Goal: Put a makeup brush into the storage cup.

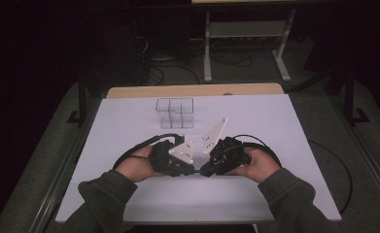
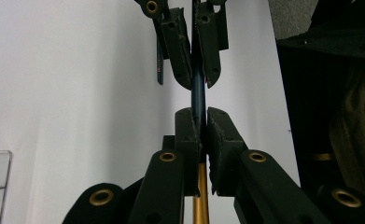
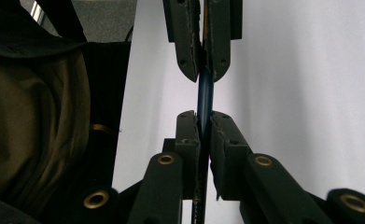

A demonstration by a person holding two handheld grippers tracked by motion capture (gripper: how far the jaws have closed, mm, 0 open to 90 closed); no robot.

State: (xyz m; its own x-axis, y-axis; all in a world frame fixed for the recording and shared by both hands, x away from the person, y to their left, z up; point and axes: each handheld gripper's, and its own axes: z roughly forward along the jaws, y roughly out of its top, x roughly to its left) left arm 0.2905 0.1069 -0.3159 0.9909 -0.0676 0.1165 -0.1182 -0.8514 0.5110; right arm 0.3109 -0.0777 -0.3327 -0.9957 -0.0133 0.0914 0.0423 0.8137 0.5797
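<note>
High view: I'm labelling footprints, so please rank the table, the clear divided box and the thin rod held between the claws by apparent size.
1. Table, by far the largest.
2. Clear divided box.
3. Thin rod, a short dark sliver between both claws.

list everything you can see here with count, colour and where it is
pen: 1, dark blue with a gold end, held level between the two claws above the near middle of the table
clear box: 1, see-through with dividers, far middle of the table
table: 1, white top with a wooden far edge, centre of the high view
desk frame: 1, light grey, on the floor behind the table
cables: several, black, trailing from the claws and lying on the floor
left claw: 1, black with a pale three-cornered plate, shut on the pen
right claw: 1, black with a pale plate, shut on the pen, facing the left one
hands: 2, in dark green sleeves, coming in from the near edge
</note>
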